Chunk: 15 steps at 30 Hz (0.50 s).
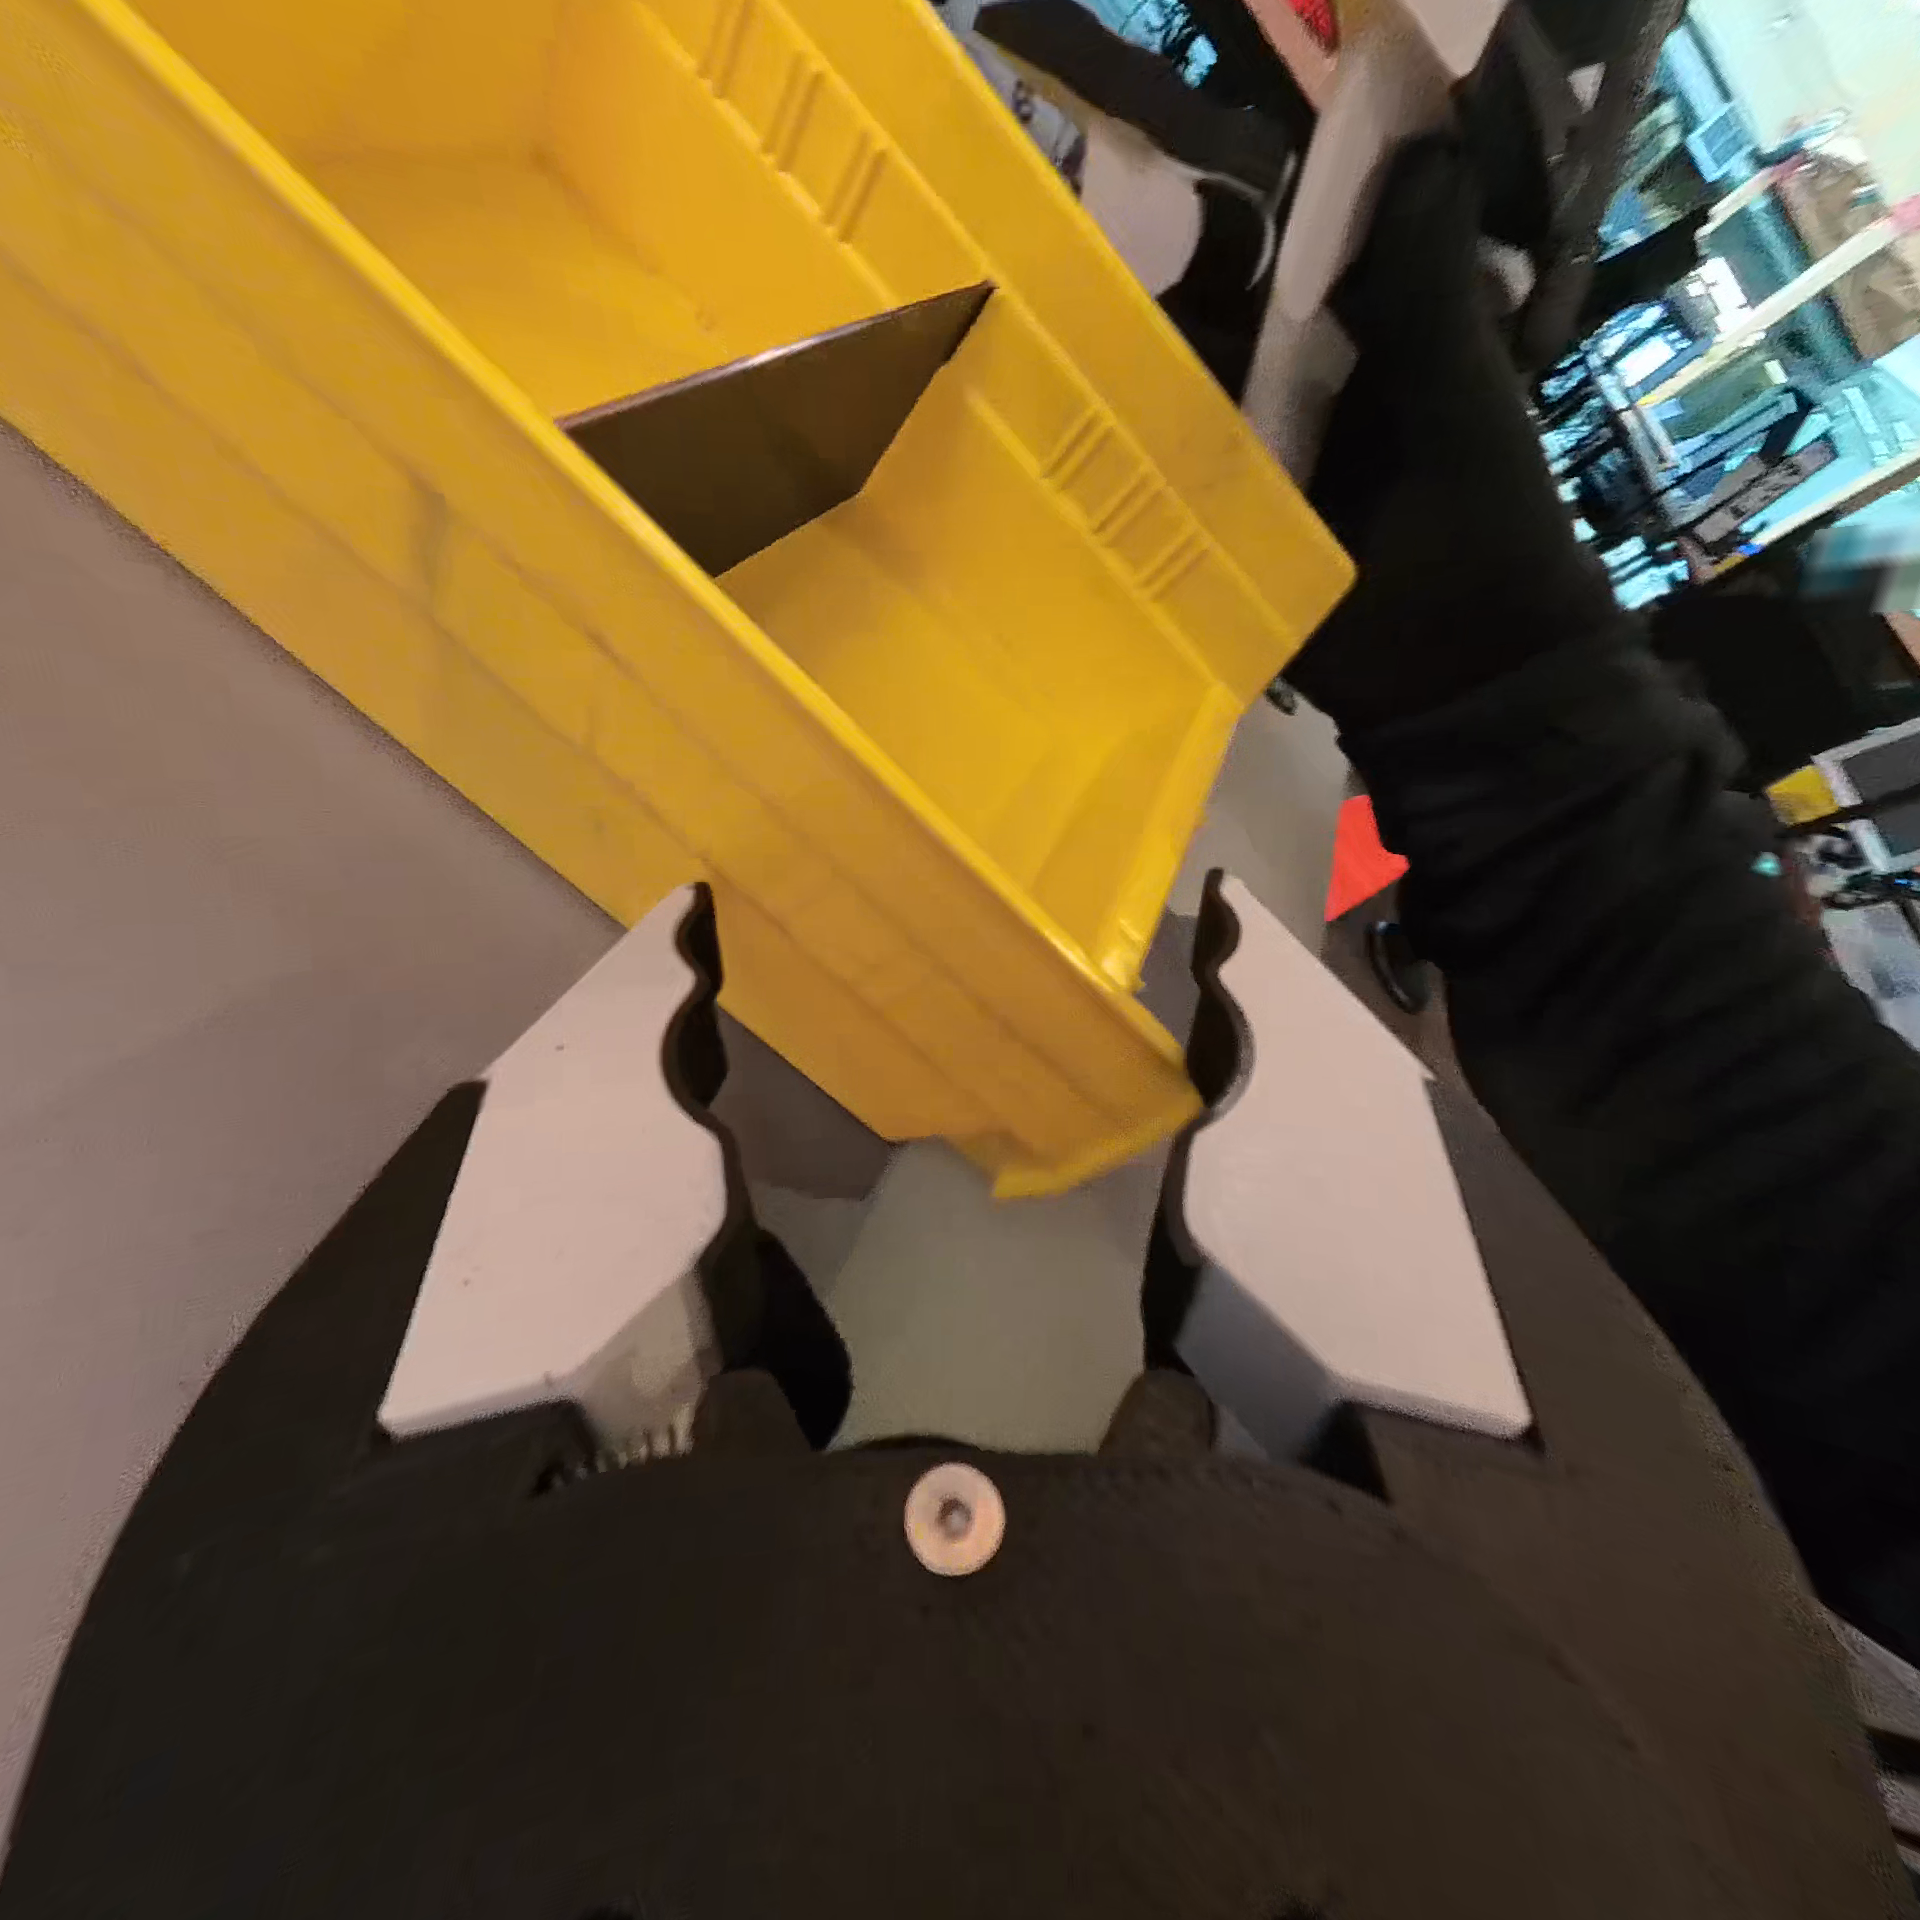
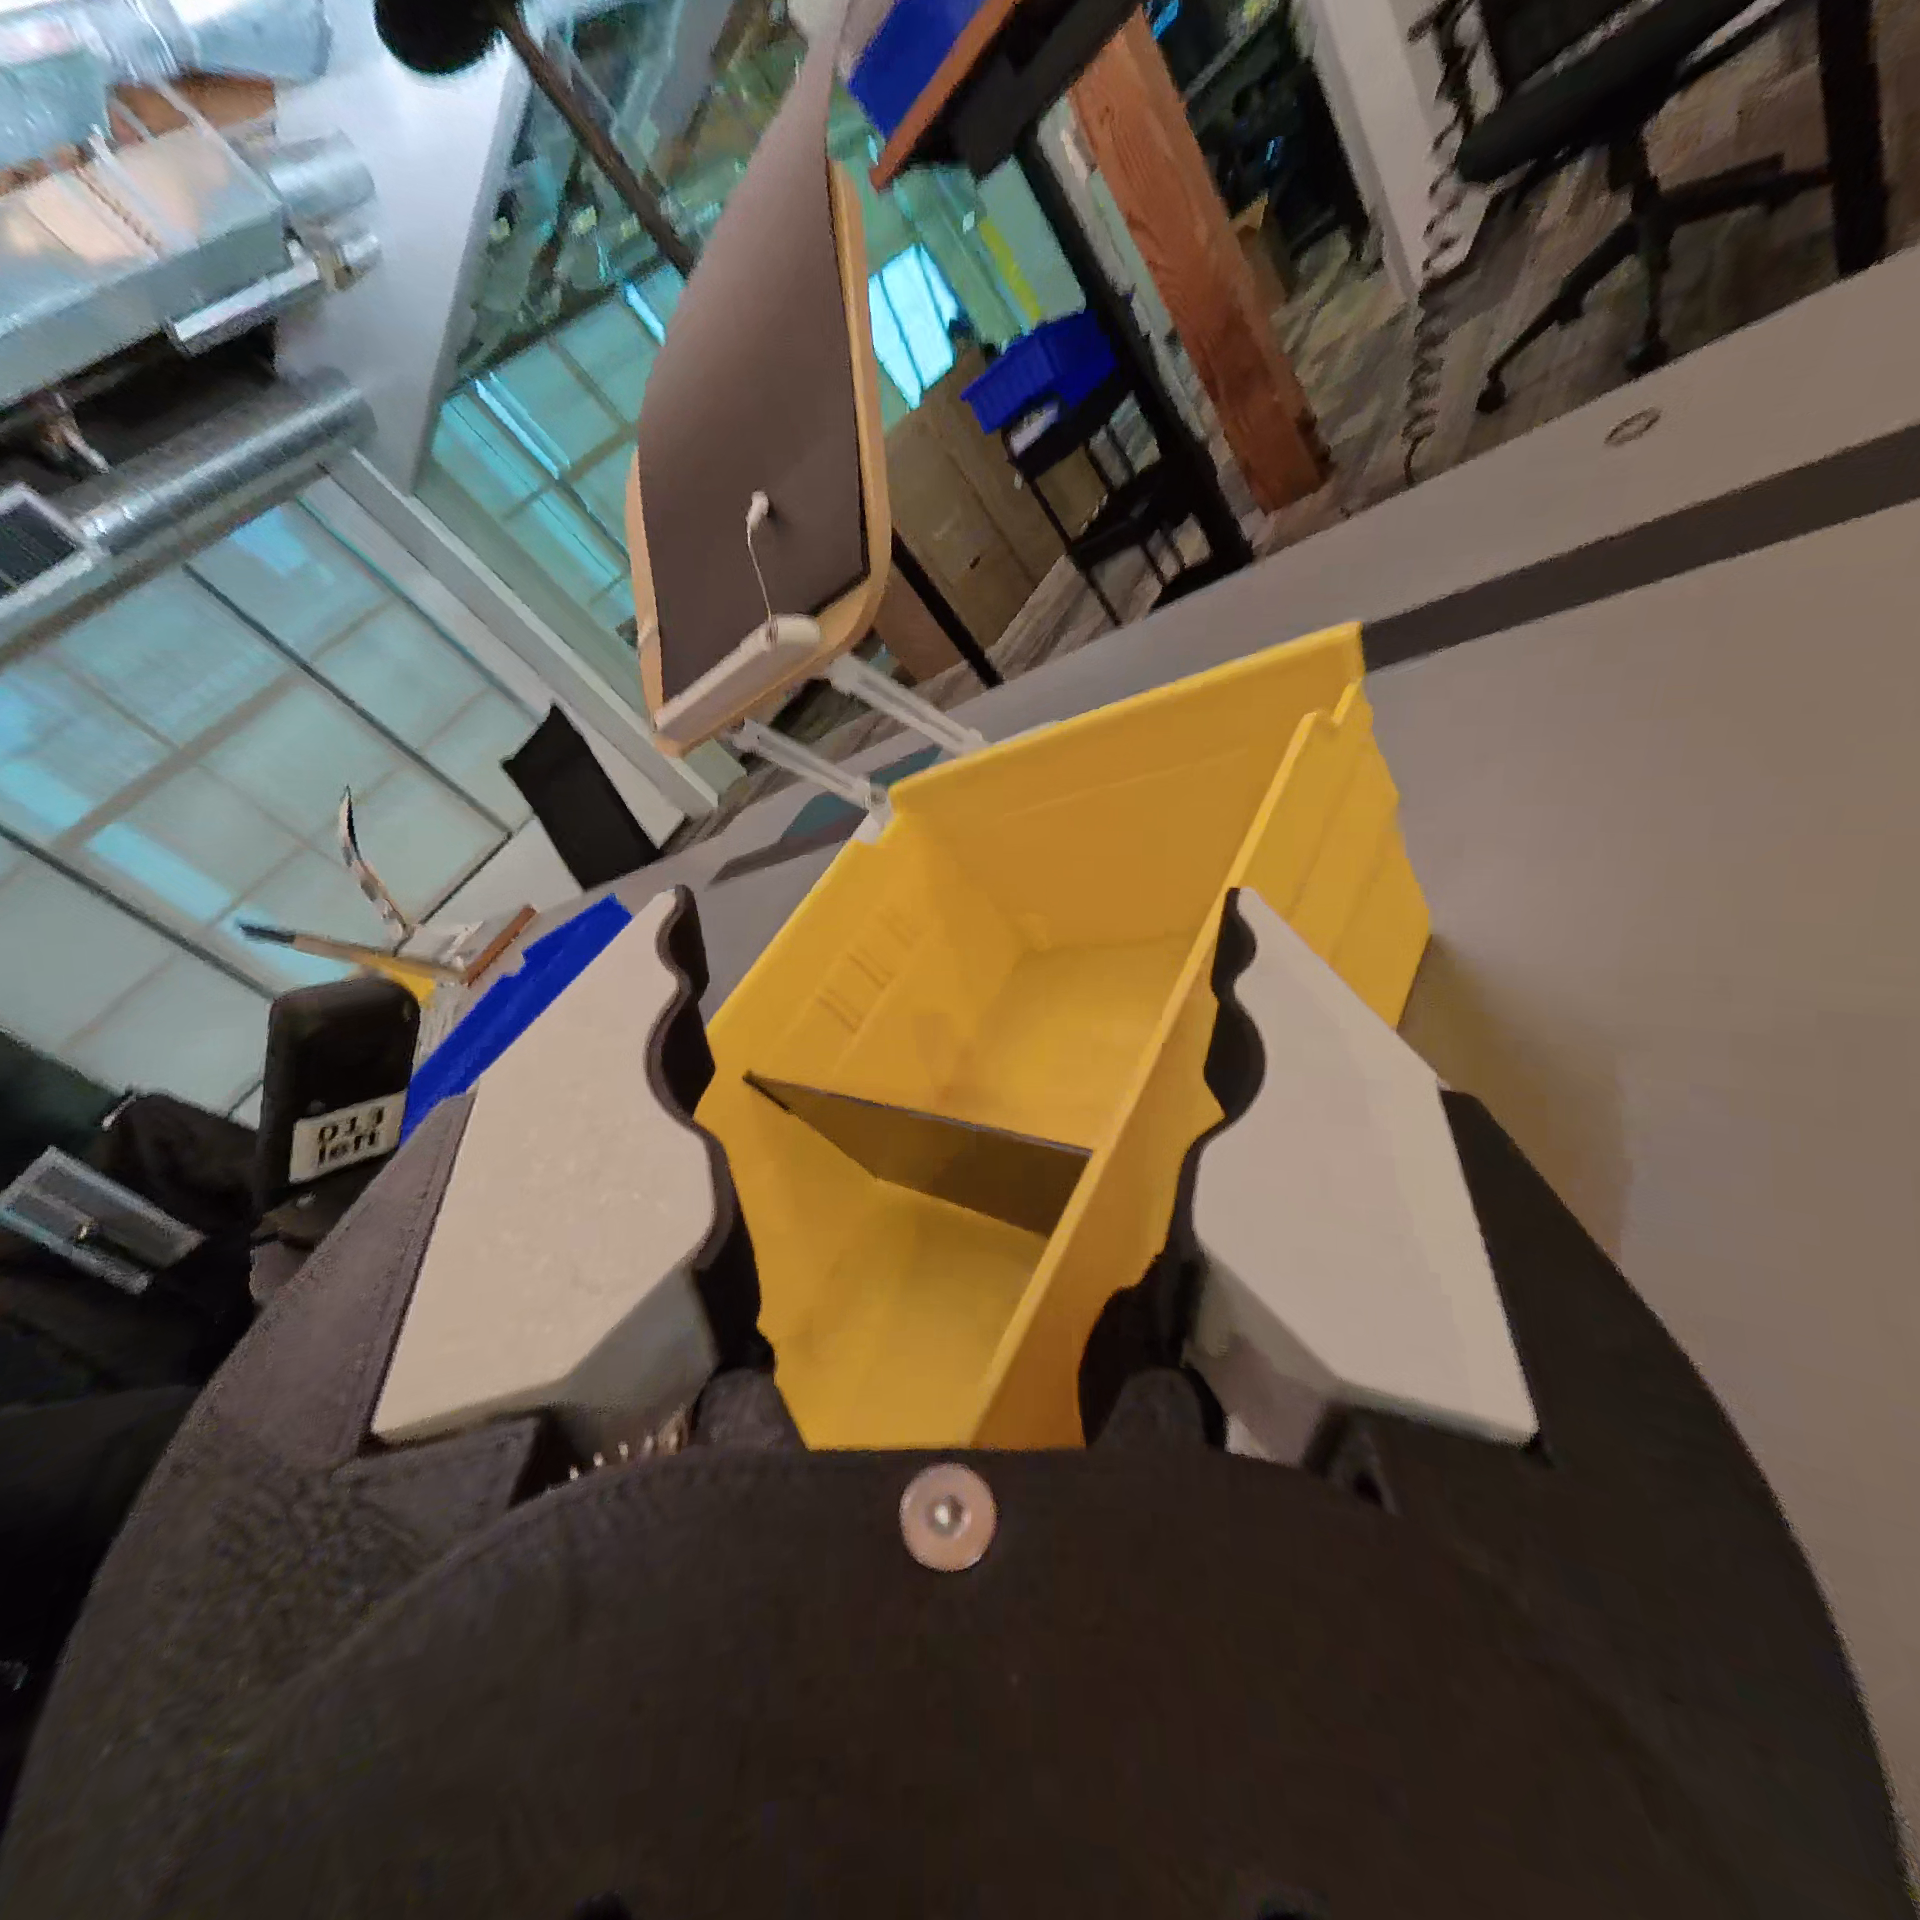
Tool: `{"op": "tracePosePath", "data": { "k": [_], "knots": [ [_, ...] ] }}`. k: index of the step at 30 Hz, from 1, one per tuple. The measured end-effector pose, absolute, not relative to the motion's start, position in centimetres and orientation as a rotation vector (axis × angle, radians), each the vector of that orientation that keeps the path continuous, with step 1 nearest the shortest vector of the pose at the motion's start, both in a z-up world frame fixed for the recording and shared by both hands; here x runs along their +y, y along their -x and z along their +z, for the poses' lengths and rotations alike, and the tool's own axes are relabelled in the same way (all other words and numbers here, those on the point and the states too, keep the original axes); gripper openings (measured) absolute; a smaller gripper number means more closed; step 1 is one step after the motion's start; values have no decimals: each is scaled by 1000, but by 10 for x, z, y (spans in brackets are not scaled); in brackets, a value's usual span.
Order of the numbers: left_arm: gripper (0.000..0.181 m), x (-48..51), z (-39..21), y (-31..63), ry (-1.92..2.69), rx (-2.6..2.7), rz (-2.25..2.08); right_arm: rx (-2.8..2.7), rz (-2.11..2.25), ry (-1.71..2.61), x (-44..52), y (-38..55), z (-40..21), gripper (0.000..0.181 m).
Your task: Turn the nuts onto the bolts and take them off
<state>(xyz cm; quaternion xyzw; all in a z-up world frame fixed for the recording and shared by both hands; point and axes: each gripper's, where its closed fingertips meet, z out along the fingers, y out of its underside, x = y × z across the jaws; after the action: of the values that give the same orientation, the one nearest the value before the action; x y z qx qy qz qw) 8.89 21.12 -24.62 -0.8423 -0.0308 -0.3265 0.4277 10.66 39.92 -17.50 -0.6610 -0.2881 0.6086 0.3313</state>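
Observation:
A yellow plastic bin (image 1: 623, 675) with a dark divider (image 1: 769, 447) stands on a grey table (image 1: 208, 831). Both of its compartments look empty, and no nuts or bolts show in either view. My left gripper (image 1: 961, 904) is open, with the bin's near corner between its jaws and close against the right finger (image 1: 1299, 1091). In the right wrist view the bin (image 2: 1091, 831) and its divider (image 2: 956, 1153) lie between the jaws of my open right gripper (image 2: 958, 914). The bin's long wall runs along the right finger (image 2: 1330, 1091).
A person's black sleeve (image 1: 1558, 831) fills the right of the left wrist view, with a small orange piece (image 1: 1361, 862) beside it. The right wrist view shows the other gripper's black body (image 2: 332, 1091), a blue bin (image 2: 520, 997), a dark wood-rimmed board (image 2: 758, 416) and the table (image 2: 1662, 935). Spacing between my two grippers at the tips: around 20 cm.

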Motion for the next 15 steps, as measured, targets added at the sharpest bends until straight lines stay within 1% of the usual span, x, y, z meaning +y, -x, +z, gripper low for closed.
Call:
{"op": "tracePosePath", "data": {
  "k": [1, 3, 5, 7, 9, 12, 14, 15],
  "knots": [
    [84, 205, -239, -88, 2082, -64, -828, -721, 1583, 1700, 403, -111, -170, 98],
    [82, 186, -224, -77, 2067, -32, -783, -708, 1470, 1677, 411, -121, -163, 99],
    [81, 156, -208, -54, 2075, 19, -646, -763, 1277, 1619, 408, -130, -150, 94],
    [79, 119, -191, -17, 2071, 15, -496, -834, 1100, 1560, 395, -133, -129, 94],
    [78, 77, -180, 39, 2087, -58, -317, -900, 997, 1482, 370, -129, -102, 93],
    [79, -6, -174, 148, 2118, -290, 13, -1028, 895, 1359, 319, -110, -63, 87],
    [76, -75, -176, 217, 2125, -442, 259, -1139, 908, 1265, 271, -87, -45, 72],
    [74, -109, -180, 242, 2133, -507, 343, -1195, 900, 1226, 249, -74, -41, 70]
  ]
}}
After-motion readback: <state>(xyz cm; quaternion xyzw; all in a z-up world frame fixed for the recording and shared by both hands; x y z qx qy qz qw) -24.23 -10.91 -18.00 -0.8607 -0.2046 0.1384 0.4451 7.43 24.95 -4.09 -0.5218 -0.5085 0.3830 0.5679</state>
